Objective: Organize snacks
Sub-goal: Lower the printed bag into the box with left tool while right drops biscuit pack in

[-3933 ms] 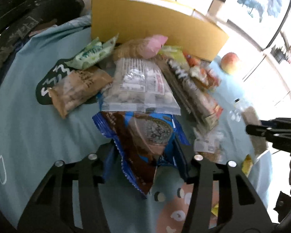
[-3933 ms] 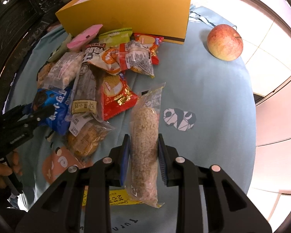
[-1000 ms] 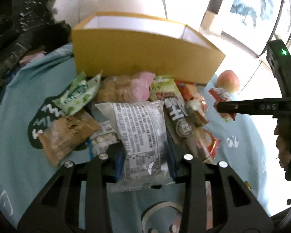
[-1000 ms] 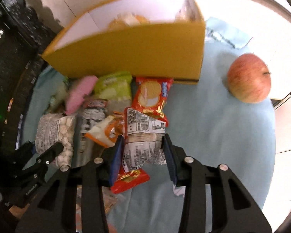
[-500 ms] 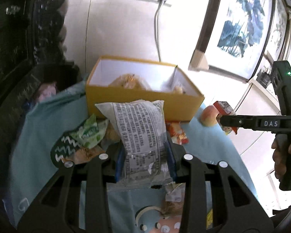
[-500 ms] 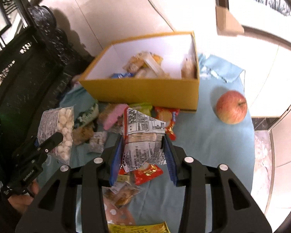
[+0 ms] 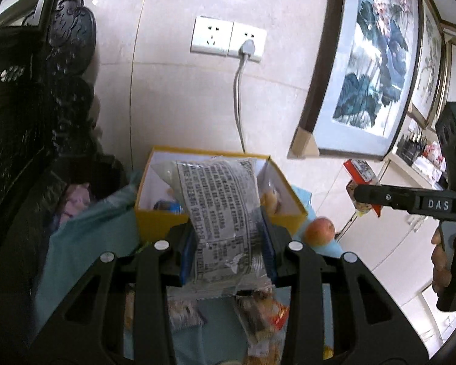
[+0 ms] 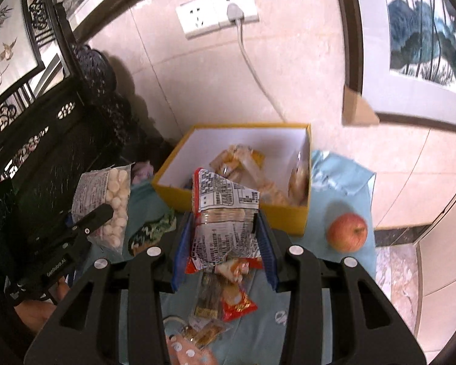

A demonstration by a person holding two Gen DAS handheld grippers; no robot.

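Note:
My left gripper (image 7: 227,249) is shut on a clear bag of white candies (image 7: 220,213), held high in front of the open yellow box (image 7: 158,222). That bag also shows in the right wrist view (image 8: 106,203), left of the box. My right gripper (image 8: 225,240) is shut on a red-edged printed snack packet (image 8: 225,213), raised just short of the yellow box (image 8: 291,213), which holds several snacks (image 8: 243,164). The right gripper with its packet shows in the left wrist view (image 7: 361,191).
A red apple (image 8: 346,232) lies on the blue tablecloth (image 8: 343,179) right of the box. Loose snack packets (image 8: 228,298) lie on the cloth below the grippers. A dark carved chair (image 8: 45,127) stands at the left. Wall sockets and a cable (image 8: 243,45) are behind the box.
Both grippers have risen well above the table with their packets and tilted up toward the wall; the box now appears smaller and lower, its inside visible.

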